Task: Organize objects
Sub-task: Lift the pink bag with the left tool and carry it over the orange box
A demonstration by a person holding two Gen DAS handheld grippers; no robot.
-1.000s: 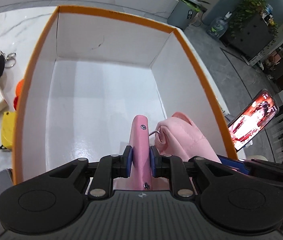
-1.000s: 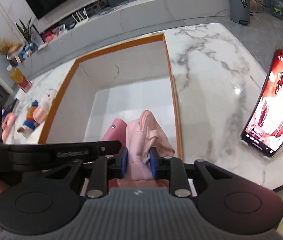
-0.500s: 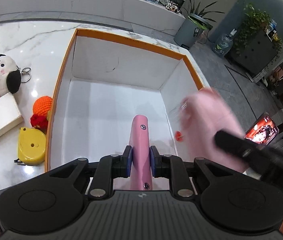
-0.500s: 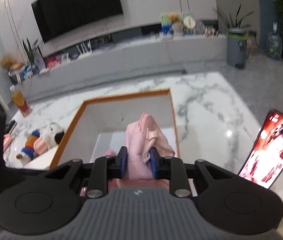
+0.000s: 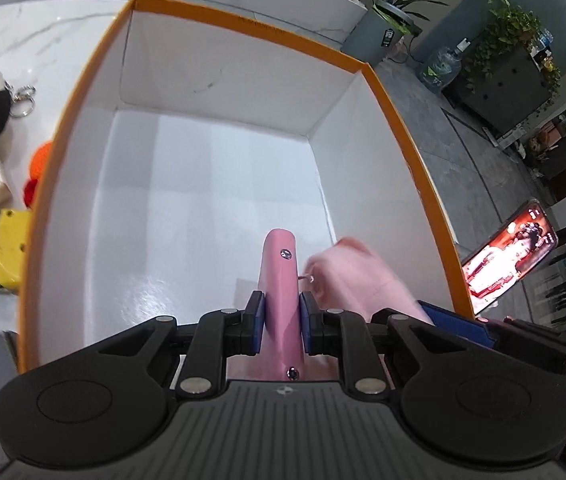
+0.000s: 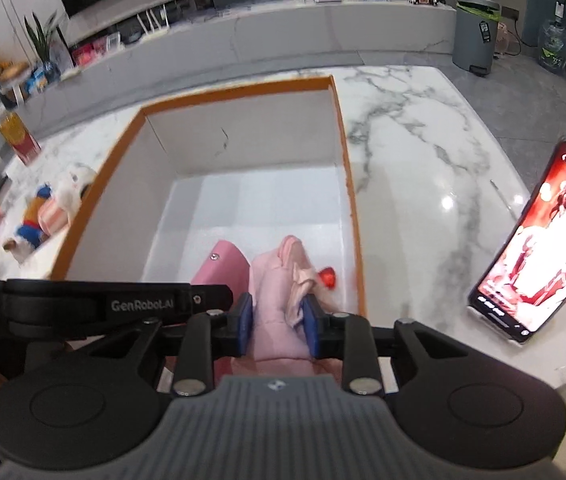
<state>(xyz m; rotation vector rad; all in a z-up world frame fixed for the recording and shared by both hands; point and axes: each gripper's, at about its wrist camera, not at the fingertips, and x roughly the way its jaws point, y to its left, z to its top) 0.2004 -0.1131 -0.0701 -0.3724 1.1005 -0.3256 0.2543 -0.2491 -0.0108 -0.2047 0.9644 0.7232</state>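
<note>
Left gripper (image 5: 281, 322) is clamped on a smooth pink flat case with small metal studs (image 5: 279, 280), held edge-up, long axis pointing forward along the fingers. Right gripper (image 6: 277, 326) is clamped on a soft pink plush toy (image 6: 279, 280), just beside the case on its right. Both hang inside the near end of the orange-rimmed white cardboard box (image 5: 83, 92), above its floor. Judged next: lower and release.

glossy white card box (image 5: 219, 184) with matt orange rim, soft pink plush cloth toy (image 6: 279, 304), smooth pink case (image 5: 280, 292), polished marble table (image 6: 423, 168)
</note>
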